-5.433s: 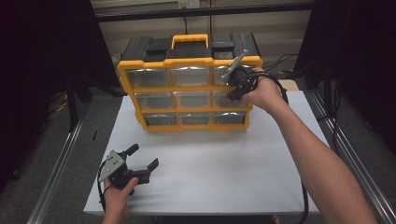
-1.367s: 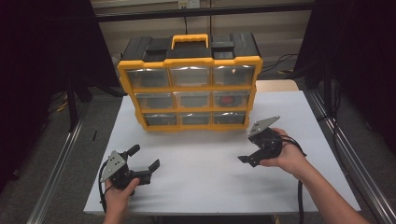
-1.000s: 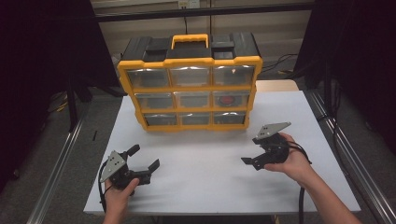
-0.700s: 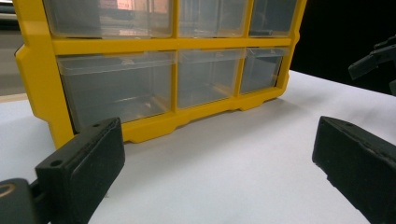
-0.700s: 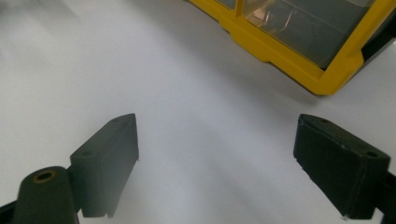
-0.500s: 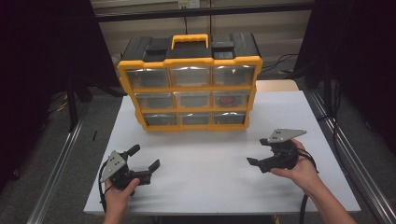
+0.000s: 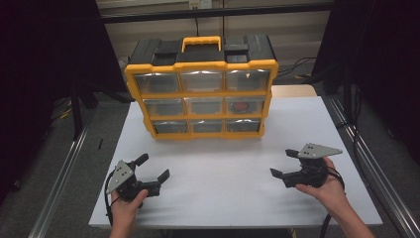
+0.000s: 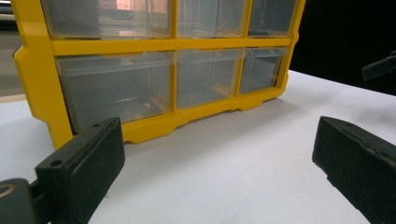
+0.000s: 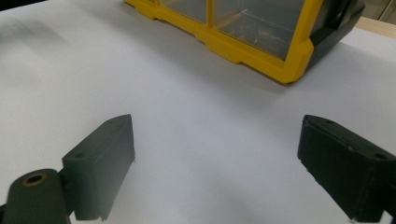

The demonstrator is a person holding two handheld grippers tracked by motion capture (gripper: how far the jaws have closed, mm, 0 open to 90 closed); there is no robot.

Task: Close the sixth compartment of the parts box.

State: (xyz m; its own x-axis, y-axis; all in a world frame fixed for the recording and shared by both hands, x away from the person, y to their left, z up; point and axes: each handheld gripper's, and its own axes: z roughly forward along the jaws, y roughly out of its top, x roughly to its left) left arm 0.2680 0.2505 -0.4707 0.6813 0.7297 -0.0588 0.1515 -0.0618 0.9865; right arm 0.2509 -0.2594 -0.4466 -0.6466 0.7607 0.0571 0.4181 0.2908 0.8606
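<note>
My left gripper (image 7: 152, 167) low at 7 o'clock on white table (image 7: 218, 163), jaws spread wide, nothing between. My right gripper (image 7: 286, 163) at 4 o'clock, jaws likewise apart, empty. Yellow drawer organizer (image 7: 200, 94) upright at 12 o'clock, all drawers closed, well apart from both grippers. Red item inside middle-row right drawer (image 7: 242, 105).

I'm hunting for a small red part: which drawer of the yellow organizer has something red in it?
The middle-row drawer at the right end of the organizer, as the high view shows it: a red thing shows through its clear front. The other eight drawers show nothing red.
</note>
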